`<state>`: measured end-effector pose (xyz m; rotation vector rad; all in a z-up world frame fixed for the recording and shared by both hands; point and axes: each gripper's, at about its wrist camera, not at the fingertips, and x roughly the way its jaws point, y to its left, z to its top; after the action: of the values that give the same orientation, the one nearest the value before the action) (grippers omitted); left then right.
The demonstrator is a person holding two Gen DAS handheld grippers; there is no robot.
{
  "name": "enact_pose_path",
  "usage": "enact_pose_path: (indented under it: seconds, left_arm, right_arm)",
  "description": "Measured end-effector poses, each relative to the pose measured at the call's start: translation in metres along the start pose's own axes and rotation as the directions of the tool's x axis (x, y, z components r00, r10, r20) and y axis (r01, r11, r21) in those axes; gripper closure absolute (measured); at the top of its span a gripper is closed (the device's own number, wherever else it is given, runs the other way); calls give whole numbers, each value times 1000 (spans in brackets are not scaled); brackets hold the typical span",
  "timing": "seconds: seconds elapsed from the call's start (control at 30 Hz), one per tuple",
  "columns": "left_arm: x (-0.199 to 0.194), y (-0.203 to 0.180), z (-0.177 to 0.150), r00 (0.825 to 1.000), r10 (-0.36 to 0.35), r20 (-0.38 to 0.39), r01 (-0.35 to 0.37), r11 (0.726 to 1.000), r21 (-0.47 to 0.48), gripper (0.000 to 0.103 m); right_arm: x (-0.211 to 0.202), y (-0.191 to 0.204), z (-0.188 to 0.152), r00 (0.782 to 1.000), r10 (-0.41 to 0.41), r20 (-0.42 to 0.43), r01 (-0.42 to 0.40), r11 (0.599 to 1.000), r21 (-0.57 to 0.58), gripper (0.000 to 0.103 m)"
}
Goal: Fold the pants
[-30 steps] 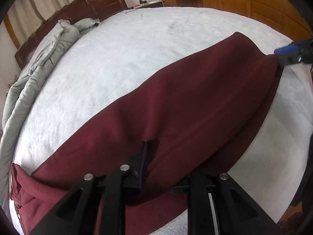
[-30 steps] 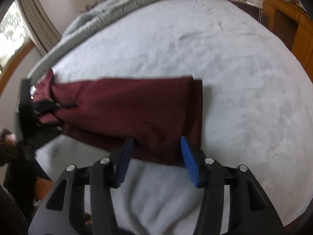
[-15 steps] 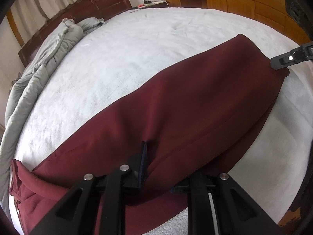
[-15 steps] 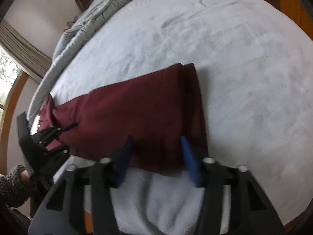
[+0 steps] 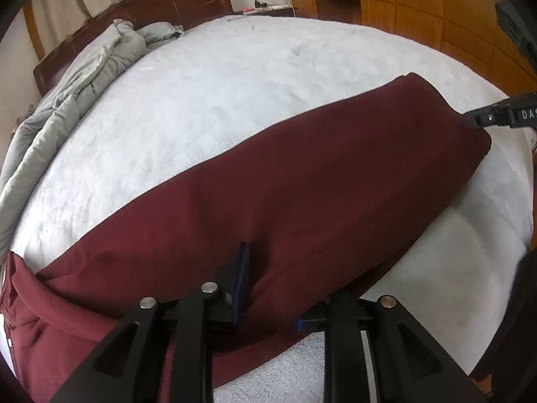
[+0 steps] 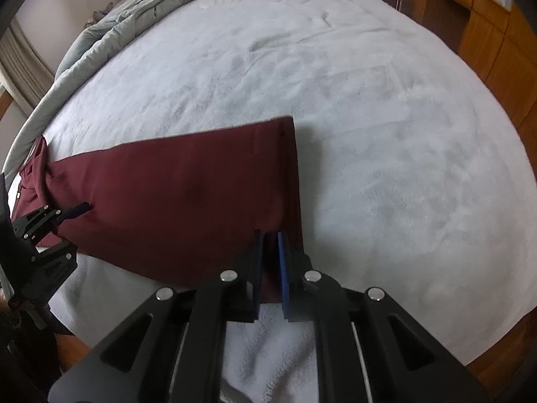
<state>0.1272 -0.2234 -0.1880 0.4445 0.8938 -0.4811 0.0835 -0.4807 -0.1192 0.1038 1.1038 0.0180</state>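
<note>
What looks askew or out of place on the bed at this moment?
Two things. The maroon pants are not squared: the cuff layers sit offset, and the waist end is bunched. A grey duvet lies rumpled along the far edge of the bed. No damage or spills.

We see matt maroon cloth pants (image 5: 302, 181), a fuzzy white bed cover (image 6: 386, 134), and glossy wooden cabinets (image 5: 419, 3).
</note>
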Motion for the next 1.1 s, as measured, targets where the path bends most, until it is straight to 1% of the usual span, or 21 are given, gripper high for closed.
enact_pose_path:
  seconds: [0.07,0.1,0.13,0.17,0.2,0.27,0.3,0.33,0.4,0.47,0.5,0.6,0.63,0.7,0.73,0.77,0.8,0.83,0.97,1.03,1.1]
  left_arm:
    - [-4,3,1,1000,-15,-5,15,1000,-2,66]
    - [-9,6,3,999,-45,-10,45,999,-3,61]
    - [-15,11,4,997,-81,-14,81,997,-12,47]
    - [-21,16,4,993,-120,-14,119,992,-32,34]
    - [-32,25,2,986,-169,-4,168,983,-73,32]
    - [-49,42,-4,968,-252,5,250,958,-140,24]
    - [-58,54,-10,962,-272,7,269,947,-177,22]
    - [-65,69,-16,961,-275,4,269,938,-216,21]
    - [-72,102,-29,963,-267,-22,248,921,-301,21]
    - [-76,145,-48,971,-231,-55,188,890,-415,21]
    - [-77,167,-59,977,-200,-74,143,872,-468,21]
    - [-73,224,-85,983,-126,-133,26,814,-581,22]
    - [-72,236,-90,984,-112,-141,4,797,-604,22]
    - [-68,258,-100,986,-73,-151,-42,766,-641,22]
    - [-65,263,-103,986,-62,-154,-53,761,-647,22]
    - [-61,267,-105,985,-56,-162,-64,756,-652,22]
    - [-57,272,-106,984,-57,-171,-71,750,-658,22]
    - [-54,275,-107,983,-61,-174,-71,745,-663,22]
    - [-56,294,-105,983,-41,-180,-95,723,-685,22]
    - [-56,312,-98,978,-16,-207,-133,716,-685,22]
    - [-50,327,-88,969,-31,-246,-150,717,-681,21]
  right_arm:
    - [-12,1,4,999,6,32,-7,1000,25,83]
    - [-17,4,6,999,11,48,-12,999,30,68]
    - [-26,13,9,996,28,81,-30,999,19,63]
    - [-29,25,13,994,56,96,-56,998,-1,63]
    - [-32,38,16,990,97,99,-95,995,-29,62]
    - [-34,72,21,974,204,98,-195,977,-91,52]
    - [-33,86,23,962,255,92,-244,963,-118,47]
    - [-31,110,25,936,345,72,-330,929,-166,42]
    - [-23,147,26,893,450,17,-435,871,-228,32]
    - [-9,189,25,864,501,-49,-492,818,-299,30]
    - [2,209,24,856,509,-90,-508,798,-325,30]
    - [29,248,18,854,491,-172,-518,774,-364,30]
    - [40,260,16,866,464,-187,-499,779,-379,30]
    - [53,270,16,876,434,-209,-482,782,-396,31]
    - [62,274,15,881,416,-225,-473,789,-393,46]
    - [66,274,11,876,416,-242,-481,787,-387,59]
    - [69,274,7,871,419,-257,-489,787,-377,82]
    - [71,271,8,872,416,-259,-487,795,-361,89]
    - [68,270,-6,856,438,-273,-515,767,-382,89]
    - [79,275,-14,867,408,-287,-494,778,-387,89]
    - [83,268,-13,854,435,-286,-516,785,-344,89]
